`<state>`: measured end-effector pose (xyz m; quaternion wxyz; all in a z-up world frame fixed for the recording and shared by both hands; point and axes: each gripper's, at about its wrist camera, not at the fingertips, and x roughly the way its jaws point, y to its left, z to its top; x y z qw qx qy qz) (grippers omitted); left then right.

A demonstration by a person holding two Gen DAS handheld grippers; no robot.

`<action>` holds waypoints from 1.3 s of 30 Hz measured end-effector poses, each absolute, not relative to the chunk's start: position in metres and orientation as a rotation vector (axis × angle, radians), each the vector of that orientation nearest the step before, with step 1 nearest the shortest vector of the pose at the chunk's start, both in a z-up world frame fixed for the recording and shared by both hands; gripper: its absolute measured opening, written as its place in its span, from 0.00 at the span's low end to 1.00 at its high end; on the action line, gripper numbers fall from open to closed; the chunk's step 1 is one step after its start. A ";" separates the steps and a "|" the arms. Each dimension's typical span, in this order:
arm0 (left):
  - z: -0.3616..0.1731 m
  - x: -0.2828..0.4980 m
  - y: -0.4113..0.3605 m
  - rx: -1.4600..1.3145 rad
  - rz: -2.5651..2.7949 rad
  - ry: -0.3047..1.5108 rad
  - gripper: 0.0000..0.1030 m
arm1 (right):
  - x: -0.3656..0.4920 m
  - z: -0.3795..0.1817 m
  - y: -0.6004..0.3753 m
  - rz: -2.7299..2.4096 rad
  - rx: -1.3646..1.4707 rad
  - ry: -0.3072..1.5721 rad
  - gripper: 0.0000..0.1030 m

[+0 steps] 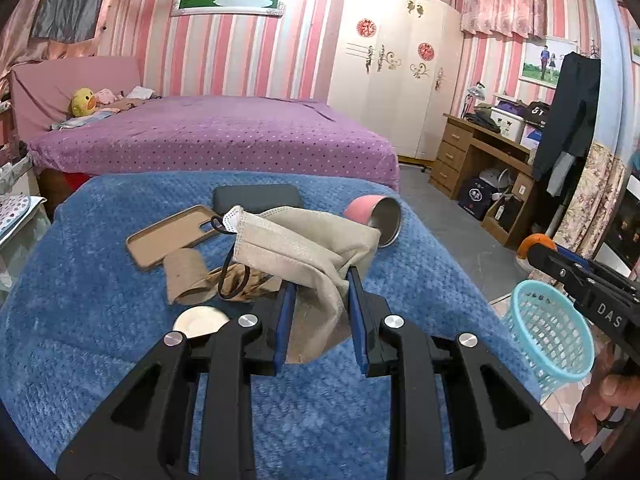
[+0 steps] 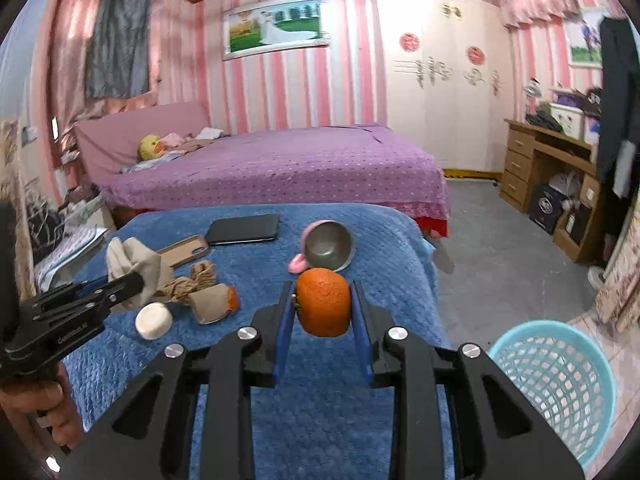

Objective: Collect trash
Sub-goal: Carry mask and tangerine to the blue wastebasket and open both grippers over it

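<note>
Trash was held in both grippers above the nubbly blue blanket (image 1: 100,320): the left gripper (image 1: 322,280) pinched a limp, woven beige mask (image 1: 304,240), and the right gripper (image 2: 322,296) clamped a rounded, dimpled orange peel (image 2: 323,306). A crumpled cardboard tube (image 1: 186,276) lay on the blanket. The teal mesh basket (image 2: 556,384) stood at the right.
</note>
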<state>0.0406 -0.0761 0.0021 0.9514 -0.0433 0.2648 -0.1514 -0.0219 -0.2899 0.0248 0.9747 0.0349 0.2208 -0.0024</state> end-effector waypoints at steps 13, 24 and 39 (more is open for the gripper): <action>0.013 0.033 -0.127 -0.062 -0.365 0.505 0.23 | -0.044 0.049 -0.354 -0.085 0.075 0.375 0.28; 0.026 0.021 -0.231 -0.002 -0.529 0.500 0.23 | -0.064 0.054 -0.420 -0.230 0.157 0.345 0.28; -0.009 -0.013 -0.382 0.087 -0.806 0.622 0.39 | -0.095 0.046 -0.500 -0.366 0.243 0.330 0.29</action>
